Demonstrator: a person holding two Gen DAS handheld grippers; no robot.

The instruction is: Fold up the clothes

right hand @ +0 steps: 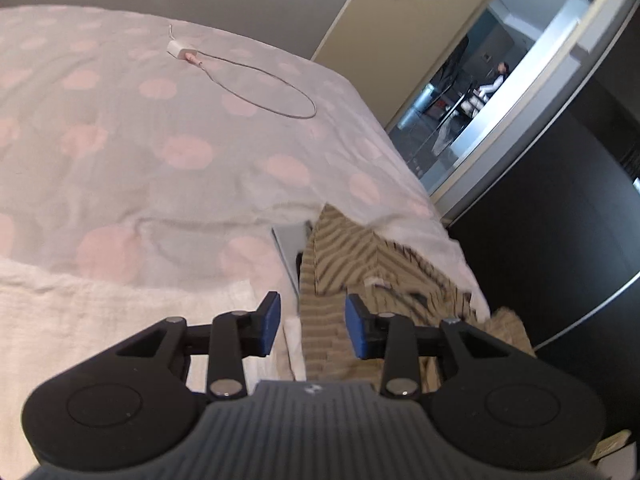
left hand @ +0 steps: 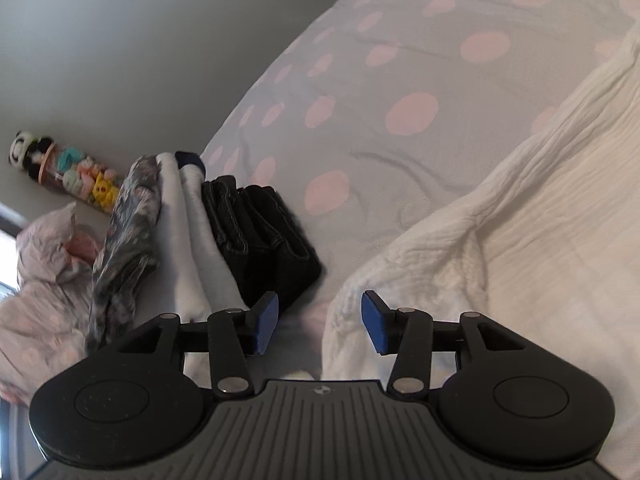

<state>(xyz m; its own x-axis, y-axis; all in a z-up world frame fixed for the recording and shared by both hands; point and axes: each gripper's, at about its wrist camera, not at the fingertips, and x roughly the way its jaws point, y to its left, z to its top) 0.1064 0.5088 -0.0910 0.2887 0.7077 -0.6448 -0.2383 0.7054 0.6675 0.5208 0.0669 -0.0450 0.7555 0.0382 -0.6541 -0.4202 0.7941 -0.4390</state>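
Tongs of both grippers wide, holding nothing: left tongs [left hand: 318,324] poised at the edge of a white crinkled cotton garment [left hand: 500,248] spread on the bed with the grey pink-dotted cover [left hand: 360,80]; right tongs [right hand: 312,326] over a beige zigzag-striped knit garment [right hand: 348,256] slumped at the bed's side edge. Beyond, a folded stack of black, grey and patterned clothes [left hand: 208,232] toward the bed's far edge. White charger with looped cable [right hand: 256,80] well apart.

Risk: pinching the cover together with the white cloth, spoiling any fold; knit sliding off the edge. Hidden: full outline of both garments, cut off beneath the grippers.
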